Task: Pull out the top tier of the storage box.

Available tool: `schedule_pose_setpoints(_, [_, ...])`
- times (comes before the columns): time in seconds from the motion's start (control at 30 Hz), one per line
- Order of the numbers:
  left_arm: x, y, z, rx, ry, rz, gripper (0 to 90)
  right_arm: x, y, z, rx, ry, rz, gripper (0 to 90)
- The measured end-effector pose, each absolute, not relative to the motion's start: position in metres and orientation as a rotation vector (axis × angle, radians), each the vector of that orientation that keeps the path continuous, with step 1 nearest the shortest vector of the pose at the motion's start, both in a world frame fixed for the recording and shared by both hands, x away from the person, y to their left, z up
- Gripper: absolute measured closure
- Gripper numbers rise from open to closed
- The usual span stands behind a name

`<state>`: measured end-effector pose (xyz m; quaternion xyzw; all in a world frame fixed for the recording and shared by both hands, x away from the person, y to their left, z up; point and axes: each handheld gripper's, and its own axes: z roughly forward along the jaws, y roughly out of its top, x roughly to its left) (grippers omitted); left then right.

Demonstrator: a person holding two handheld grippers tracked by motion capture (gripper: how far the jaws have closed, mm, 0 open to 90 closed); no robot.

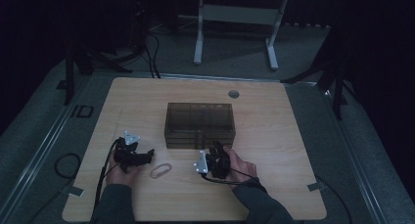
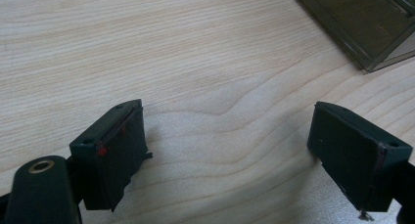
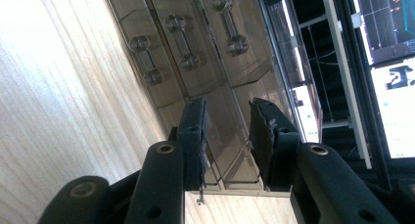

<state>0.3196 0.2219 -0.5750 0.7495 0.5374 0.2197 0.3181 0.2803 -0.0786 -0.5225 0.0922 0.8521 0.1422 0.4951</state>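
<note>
Right gripper (image 3: 227, 131) half-open at the drawer box (image 1: 199, 123) front, handle (image 3: 226, 22) just ahead.

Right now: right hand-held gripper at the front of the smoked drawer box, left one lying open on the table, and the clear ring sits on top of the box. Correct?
Not quite. The clear ring lies on the table, between the two hands and in front of the drawer box, as the high view shows. The rest holds: the right hand-held gripper is at the box front, and the left hand-held gripper lies open on the table.
</note>
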Motion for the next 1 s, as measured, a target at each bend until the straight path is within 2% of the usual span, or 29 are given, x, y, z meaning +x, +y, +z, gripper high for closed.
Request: schedule_pose_setpoints(1.0, [0.320, 0.222, -0.575, 1.972, 1.413, 0.578, 14.6, 0.283, -0.065, -0.528, 0.135, 2.004, 0.280, 72.4])
